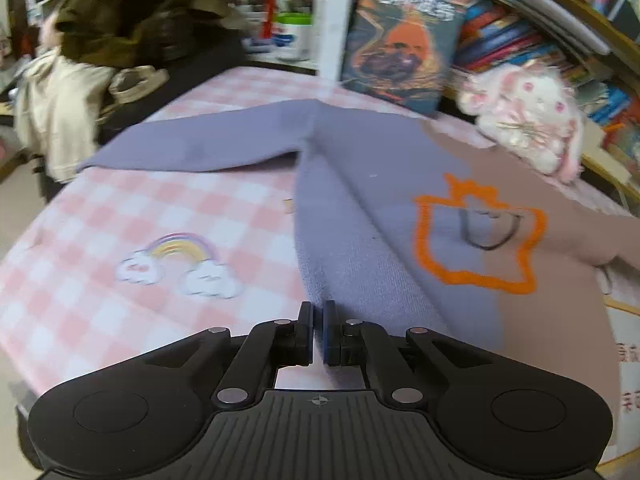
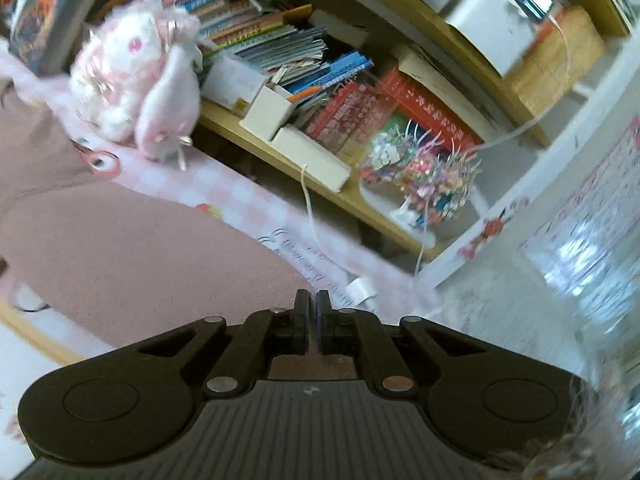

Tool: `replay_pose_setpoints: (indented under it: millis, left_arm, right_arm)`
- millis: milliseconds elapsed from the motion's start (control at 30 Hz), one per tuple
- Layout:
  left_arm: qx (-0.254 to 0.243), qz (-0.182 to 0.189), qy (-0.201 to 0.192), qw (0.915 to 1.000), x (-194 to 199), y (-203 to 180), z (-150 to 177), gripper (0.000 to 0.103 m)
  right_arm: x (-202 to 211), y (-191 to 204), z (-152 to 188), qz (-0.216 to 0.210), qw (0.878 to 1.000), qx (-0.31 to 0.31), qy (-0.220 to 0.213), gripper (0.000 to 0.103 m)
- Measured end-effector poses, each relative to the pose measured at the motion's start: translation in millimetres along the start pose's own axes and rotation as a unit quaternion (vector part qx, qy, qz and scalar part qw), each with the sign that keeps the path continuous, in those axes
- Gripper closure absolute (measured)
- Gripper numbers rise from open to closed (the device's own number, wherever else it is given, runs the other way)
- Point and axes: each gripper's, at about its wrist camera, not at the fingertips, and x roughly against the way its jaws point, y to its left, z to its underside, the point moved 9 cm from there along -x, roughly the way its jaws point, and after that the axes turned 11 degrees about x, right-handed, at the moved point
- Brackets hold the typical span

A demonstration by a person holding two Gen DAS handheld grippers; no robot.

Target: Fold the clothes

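Observation:
A sweater, half purple [image 1: 360,184] and half dusty pink [image 1: 560,280], with an orange outline print [image 1: 480,236], lies on a pink checked blanket [image 1: 120,216]. One purple sleeve stretches out to the left. My left gripper [image 1: 318,312] is shut on the purple hem at the near edge. In the right wrist view the pink half [image 2: 140,264] fills the left side. My right gripper [image 2: 313,300] is shut on its near edge.
A white and pink plush rabbit [image 1: 528,120] sits at the blanket's far right edge, also in the right wrist view [image 2: 132,76]. A bookshelf [image 2: 360,92] stands behind it, with a white cable [image 2: 310,208] hanging down. Piled clothes [image 1: 80,92] lie far left.

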Motion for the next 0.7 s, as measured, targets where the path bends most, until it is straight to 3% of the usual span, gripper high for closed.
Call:
replay_pose_setpoints:
  millis: [33,100,133,167,267,367,567,600,700]
  left_arm:
    - [-0.003,-0.006,0.002,1.0,0,4,1,0.1]
    - [-0.012,-0.024,0.005,0.9996,0,12,5,0.1]
    - [-0.013,-0.031,0.007,0.9994,0,15,7,0.1]
    - [-0.011,-0.038,0.009,0.9992,0,20,9,0.099]
    - [-0.004,-0.057,0.011,0.9983,0,34,9,0.099]
    - [-0.007,-0.072,0.007,0.9974,2,46,3,0.097]
    - [-0.012,-0.073,-0.017,0.9971,9,54,-16,0.094]
    - [-0.012,-0.063,-0.019,0.9977,8,50,-17,0.088]
    - [-0.021,-0.041,-0.021,0.9987,6,35,-18,0.056]
  right_arm:
    - [-14,3,2,0.006,1.0,0.012,0.013,0.097]
    - [-39,7,9,0.027,0.998,0.028,0.043,0.076]
    - [-43,8,12,0.03,0.998,0.025,0.051,0.056]
    - [-41,8,14,0.017,0.999,0.004,0.044,0.053]
    - [-26,22,18,-0.071,0.995,-0.073,0.025,0.051]
    - [-7,46,23,-0.144,0.981,-0.127,0.02,0.052]
    - [39,82,30,-0.226,0.957,-0.183,0.008,0.052]
    - [45,86,31,-0.232,0.955,-0.186,0.008,0.051]
    - [62,102,29,-0.249,0.951,-0.183,0.001,0.051]
